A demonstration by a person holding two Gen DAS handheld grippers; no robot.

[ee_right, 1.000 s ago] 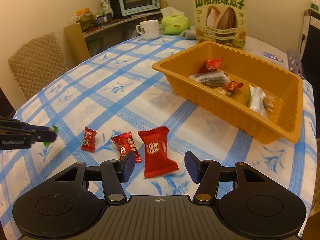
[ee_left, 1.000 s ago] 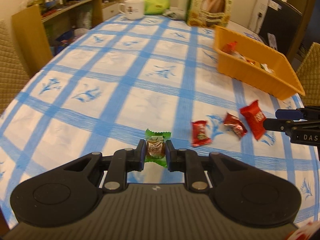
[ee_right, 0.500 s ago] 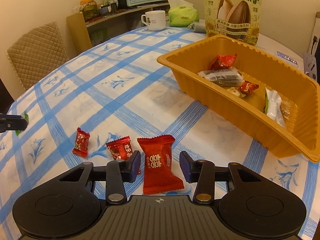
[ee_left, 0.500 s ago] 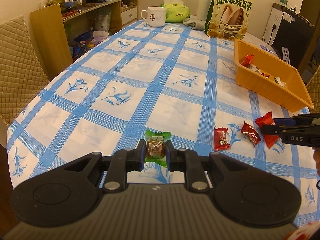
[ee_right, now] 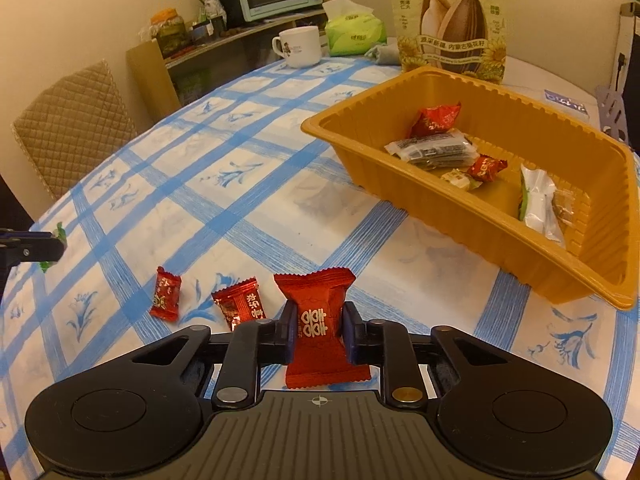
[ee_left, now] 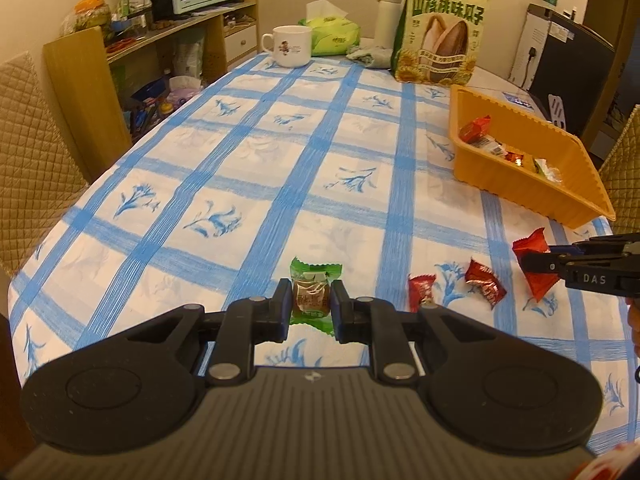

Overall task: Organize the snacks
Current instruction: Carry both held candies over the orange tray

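Now both tongs are clamped on wrapped snacks. The left gripper (ee_left: 308, 305) pinches a green candy (ee_left: 314, 294) across its middle, the wrapper ends sticking out front and back. The right gripper (ee_right: 318, 332) has its jaws pressed against the sides of a large red packet (ee_right: 320, 328), which bulges above and below the pads.

Just left of the red packet, two small red candies (ee_right: 240, 306) (ee_right: 165, 294) lie loose on the blue-checked cloth (ee_left: 280, 168). The yellow tray (ee_right: 592, 280) sits beyond and to the right of the packet, near but not touching it, with a seed bag (ee_right: 448, 16) standing behind it.

Inside the tray are several snacks: two red ones, a dark flat pack, a pale sweet and a white-green pack. So the sorting looks partly done. Left to do, as I judge it: carry the two held snacks to the tray, then fetch the two loose candies.

Compared with a second ago, the right jaws, then standing apart around the packet, have come together on it. The left grip on the green candy is unchanged. Whether either snack is already off the cloth is hard to tell from these low views; the packet perhaps is.
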